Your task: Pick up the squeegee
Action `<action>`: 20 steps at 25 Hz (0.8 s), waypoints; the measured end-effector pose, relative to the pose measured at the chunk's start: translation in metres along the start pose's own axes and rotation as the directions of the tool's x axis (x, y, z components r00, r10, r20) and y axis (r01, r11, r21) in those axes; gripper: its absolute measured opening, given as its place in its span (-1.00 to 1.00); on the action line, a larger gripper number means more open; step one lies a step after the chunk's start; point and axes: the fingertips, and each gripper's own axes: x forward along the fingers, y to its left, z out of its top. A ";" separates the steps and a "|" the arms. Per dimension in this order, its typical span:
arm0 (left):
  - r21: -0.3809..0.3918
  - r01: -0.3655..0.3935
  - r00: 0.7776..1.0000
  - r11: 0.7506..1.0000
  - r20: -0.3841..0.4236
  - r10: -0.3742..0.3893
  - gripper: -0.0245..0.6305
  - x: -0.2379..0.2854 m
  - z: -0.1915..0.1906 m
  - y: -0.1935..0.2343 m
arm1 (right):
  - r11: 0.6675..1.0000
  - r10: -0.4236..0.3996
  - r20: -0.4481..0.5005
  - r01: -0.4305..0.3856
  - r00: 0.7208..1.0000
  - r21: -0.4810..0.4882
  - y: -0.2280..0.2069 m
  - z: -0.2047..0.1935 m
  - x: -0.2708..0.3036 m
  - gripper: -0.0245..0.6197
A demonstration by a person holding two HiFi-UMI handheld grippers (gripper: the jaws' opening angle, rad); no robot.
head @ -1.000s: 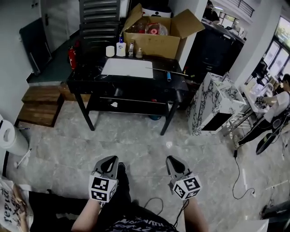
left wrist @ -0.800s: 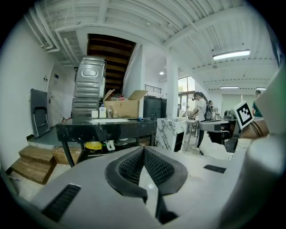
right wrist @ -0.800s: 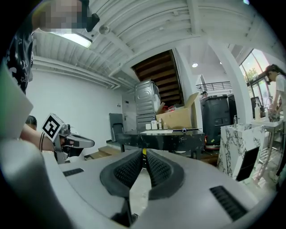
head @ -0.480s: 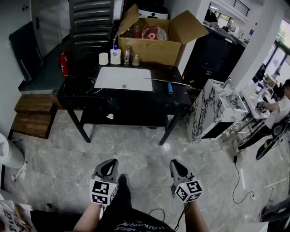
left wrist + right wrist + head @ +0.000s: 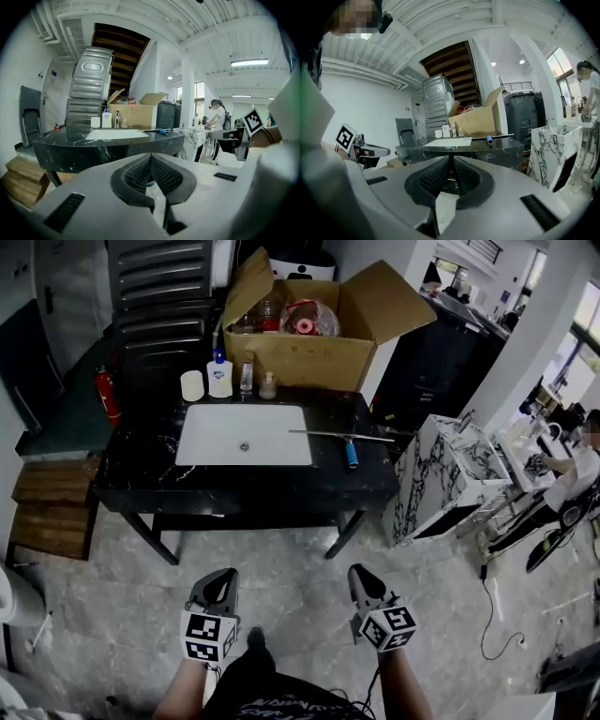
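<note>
On the black table [image 5: 367, 489] lies the squeegee [image 5: 349, 448] — apparently blue-handled — untouched.

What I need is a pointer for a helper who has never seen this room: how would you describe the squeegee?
Find the black table by the open cardboard box; a white basin is set in its top. Right of the basin lies the squeegee. Unlike the bottles standing at the back edge, it lies flat: a long thin bar with a short blue handle.
</note>
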 end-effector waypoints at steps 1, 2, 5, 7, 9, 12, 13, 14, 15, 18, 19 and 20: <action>0.003 0.007 1.000 1.000 0.004 -0.007 -0.86 0.010 0.008 0.009 | 1.000 -0.005 0.008 0.005 1.000 0.014 -0.003 0.007 0.012 -0.75; 0.005 0.014 1.000 1.000 0.009 -0.014 -0.86 0.019 0.015 0.019 | 0.999 -0.009 0.018 0.009 1.000 0.031 -0.005 0.015 0.023 -0.75; 0.013 0.033 0.999 0.999 0.023 -0.033 -0.86 0.045 0.035 0.048 | 0.996 -0.035 0.039 0.032 0.999 0.081 -0.012 0.035 0.054 -0.75; 0.008 0.046 0.998 0.999 0.033 -0.047 -0.86 0.061 0.045 0.064 | 0.993 -0.086 0.032 0.083 0.996 0.080 -0.021 0.044 0.073 -0.75; -0.003 0.055 0.998 0.998 0.032 -0.055 -0.86 0.077 0.049 0.077 | 0.989 -0.128 0.022 0.126 0.992 0.076 -0.030 0.049 0.089 -0.75; -0.022 0.058 0.998 0.998 0.018 -0.058 -0.86 0.098 0.050 0.091 | 0.985 -0.137 0.020 0.134 0.990 0.108 -0.040 0.054 0.111 -0.74; -0.025 0.061 0.998 0.998 0.016 -0.061 -0.86 0.105 0.051 0.094 | 0.984 -0.141 0.018 0.138 0.990 0.113 -0.044 0.055 0.117 -0.74; -0.026 0.065 0.998 0.998 0.015 -0.065 -0.86 0.111 0.052 0.096 | 0.983 -0.149 0.016 0.146 0.989 0.115 -0.050 0.056 0.124 -0.74; -0.024 0.069 0.998 0.997 0.014 -0.068 -0.86 0.118 0.053 0.098 | 0.981 -0.159 0.016 0.156 0.987 0.116 -0.055 0.058 0.131 -0.74; -0.016 0.071 0.997 0.997 0.013 -0.071 -0.86 0.137 0.060 0.105 | 0.977 -0.176 0.019 0.172 0.984 0.126 -0.072 0.063 0.152 -0.74; -0.014 0.070 0.997 0.997 0.013 -0.070 -0.86 0.144 0.063 0.108 | 0.976 -0.181 0.017 0.178 0.983 0.129 -0.079 0.065 0.159 -0.73; -0.011 0.067 0.998 0.998 0.014 -0.067 -0.86 0.151 0.066 0.110 | 0.974 -0.187 0.013 0.184 0.982 0.130 -0.088 0.067 0.167 -0.65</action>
